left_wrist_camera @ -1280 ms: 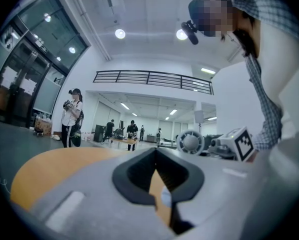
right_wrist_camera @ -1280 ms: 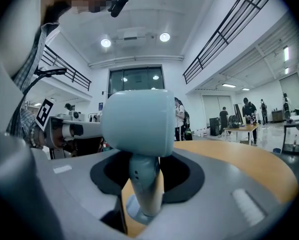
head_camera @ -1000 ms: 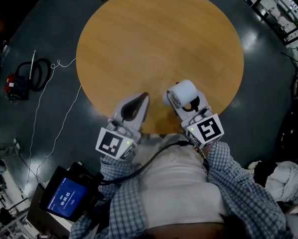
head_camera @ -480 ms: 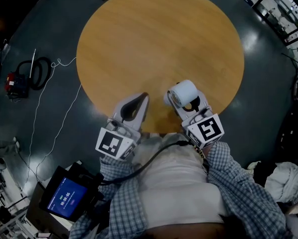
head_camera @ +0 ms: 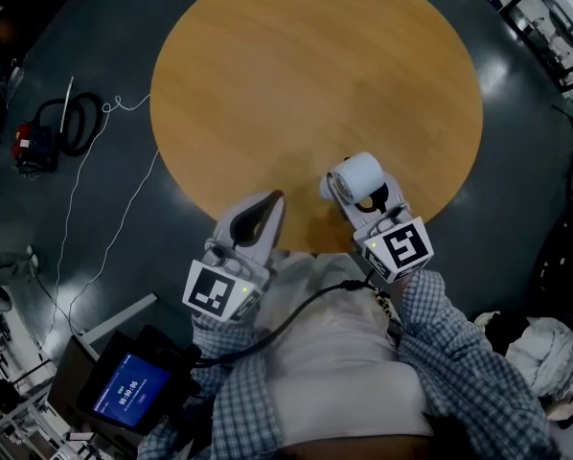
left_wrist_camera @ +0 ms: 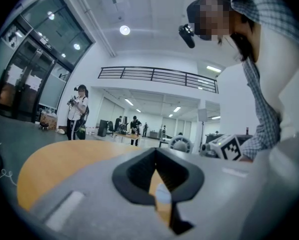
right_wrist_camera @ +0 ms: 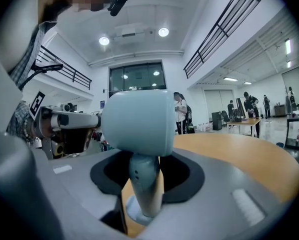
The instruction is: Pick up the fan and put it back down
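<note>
Near edge of worktop (head_camera: 315, 65), left: left tongs (head_camera: 272, 200), pressed together, empty. Right: right tongs (head_camera: 363, 199) pinching stem of white fan (head_camera: 355, 173), upright by near rim. Handling: keep stem vertical; seat base flat before releasing.

head view chops off the table (head_camera: 267, 84) at the top edge. the fan (head_camera: 355, 174) hides its own stem there. fuzzy pale blob (left_wrist_camera: 162, 194) low between the left gripper's (left_wrist_camera: 157, 166) jaws, can't tell what it is.
</note>
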The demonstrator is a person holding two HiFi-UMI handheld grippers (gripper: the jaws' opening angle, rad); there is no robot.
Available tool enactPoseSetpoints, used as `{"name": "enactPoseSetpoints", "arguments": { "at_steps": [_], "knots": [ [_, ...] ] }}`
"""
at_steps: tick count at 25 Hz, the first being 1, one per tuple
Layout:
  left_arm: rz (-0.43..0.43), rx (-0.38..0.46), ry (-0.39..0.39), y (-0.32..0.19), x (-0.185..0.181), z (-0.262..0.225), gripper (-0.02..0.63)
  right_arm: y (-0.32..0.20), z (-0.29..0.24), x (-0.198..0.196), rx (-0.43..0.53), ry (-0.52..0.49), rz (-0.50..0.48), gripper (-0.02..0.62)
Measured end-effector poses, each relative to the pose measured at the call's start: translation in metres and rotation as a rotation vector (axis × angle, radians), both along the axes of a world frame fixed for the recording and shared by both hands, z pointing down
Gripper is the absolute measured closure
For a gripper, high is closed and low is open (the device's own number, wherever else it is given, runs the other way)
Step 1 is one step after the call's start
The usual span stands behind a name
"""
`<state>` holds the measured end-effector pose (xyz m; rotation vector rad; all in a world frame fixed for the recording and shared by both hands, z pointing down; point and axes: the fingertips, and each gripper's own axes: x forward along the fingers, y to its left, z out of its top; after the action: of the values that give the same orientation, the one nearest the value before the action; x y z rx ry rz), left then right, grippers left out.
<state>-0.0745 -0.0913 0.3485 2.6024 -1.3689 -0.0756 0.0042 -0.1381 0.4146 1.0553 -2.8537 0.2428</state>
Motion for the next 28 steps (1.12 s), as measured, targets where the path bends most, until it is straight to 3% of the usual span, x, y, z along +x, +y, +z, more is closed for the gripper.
{"name": "enactPoseSetpoints", "arguments": {
  "at_steps": [7,11,20,28],
  "knots": [
    [-0.022,-0.056,-0.018,0.018,0.005,0.02,0.607,-0.002,0.029,-0.002,-0.036,0.008,-0.039,0.451],
    [-0.028,-0.12,-0.061,0.027,-0.021,0.041,0.607,-0.009,0.047,-0.03,-0.053,0.025,-0.068,0.451],
    [-0.073,-0.148,-0.081,0.038,-0.038,0.049,0.607,-0.01,0.073,-0.044,-0.068,0.062,-0.086,0.451],
    [-0.054,-0.162,-0.086,0.043,-0.034,0.053,0.607,-0.004,0.079,-0.039,-0.061,0.063,-0.084,0.451]
  ]
}}
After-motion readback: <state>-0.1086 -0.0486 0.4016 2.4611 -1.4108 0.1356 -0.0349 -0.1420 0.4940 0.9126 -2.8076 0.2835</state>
